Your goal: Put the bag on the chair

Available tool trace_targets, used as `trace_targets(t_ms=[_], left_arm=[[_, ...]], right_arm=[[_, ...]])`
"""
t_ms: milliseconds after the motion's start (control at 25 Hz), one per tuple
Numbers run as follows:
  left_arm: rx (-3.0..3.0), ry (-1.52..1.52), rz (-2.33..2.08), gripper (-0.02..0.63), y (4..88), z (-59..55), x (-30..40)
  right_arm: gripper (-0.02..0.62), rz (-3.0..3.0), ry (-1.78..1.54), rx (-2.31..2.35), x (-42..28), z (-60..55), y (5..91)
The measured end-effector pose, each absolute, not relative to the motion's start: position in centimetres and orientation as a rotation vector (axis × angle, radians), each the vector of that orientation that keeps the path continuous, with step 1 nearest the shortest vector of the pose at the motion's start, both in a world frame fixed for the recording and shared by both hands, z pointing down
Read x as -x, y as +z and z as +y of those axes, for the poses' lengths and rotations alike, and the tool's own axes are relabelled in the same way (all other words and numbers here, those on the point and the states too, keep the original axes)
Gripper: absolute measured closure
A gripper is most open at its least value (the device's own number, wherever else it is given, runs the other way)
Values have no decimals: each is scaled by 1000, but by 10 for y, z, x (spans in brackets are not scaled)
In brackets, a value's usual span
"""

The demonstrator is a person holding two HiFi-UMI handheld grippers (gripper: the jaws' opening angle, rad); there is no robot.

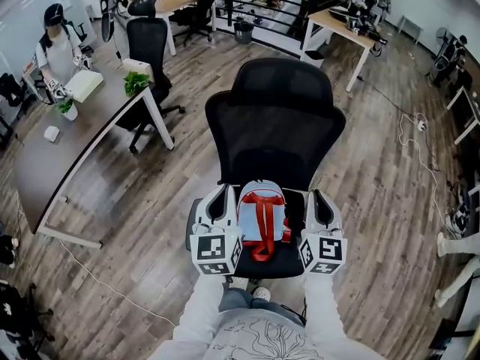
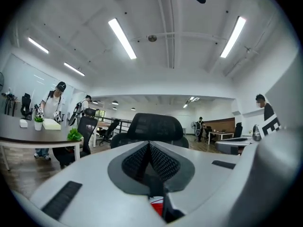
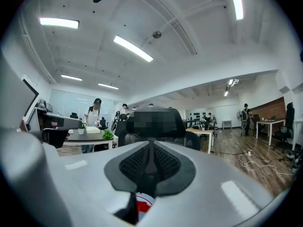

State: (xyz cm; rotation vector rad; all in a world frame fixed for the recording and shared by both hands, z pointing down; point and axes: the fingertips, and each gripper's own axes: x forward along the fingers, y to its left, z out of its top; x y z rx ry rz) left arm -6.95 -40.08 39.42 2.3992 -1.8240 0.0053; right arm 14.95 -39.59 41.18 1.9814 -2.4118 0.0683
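Right on the seat of the black mesh office chair (image 1: 274, 126) sits the light blue fabric bag with red straps (image 1: 261, 214). It rests near the seat's front edge, with the chair's back rising beyond it. You hold a gripper on either side of it. Your left gripper (image 1: 221, 195) lies just beside the bag's left edge, and whether it touches cannot be told from the head view. Your right gripper (image 1: 319, 199) stands a little apart from the bag's right edge.

In the left gripper view, your left gripper (image 2: 149, 146) has its two jaws pressed together, with nothing between the ribbed pads. The chair's headrest (image 2: 154, 126) stands straight ahead. In the right gripper view, your right gripper (image 3: 152, 144) is closed the same way and is also empty. A sliver of red and white (image 2: 156, 205) shows low behind the closed pads in both gripper views, and what it belongs to is unclear.

Further out, the chair stands on a wood plank floor (image 1: 375, 186). A long dark grey desk with white legs (image 1: 67, 145) runs along your left and carries a small green plant (image 1: 136, 83). A person in a dark cap (image 1: 54, 47) stands at its far side.
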Motion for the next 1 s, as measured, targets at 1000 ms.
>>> trace_targets(t_ms=[1000], left_arm=[[-2495,-15,-1886,600,337,-360,59]], right_arm=[[572,-2487,-19,-2054,-149,-358,346]])
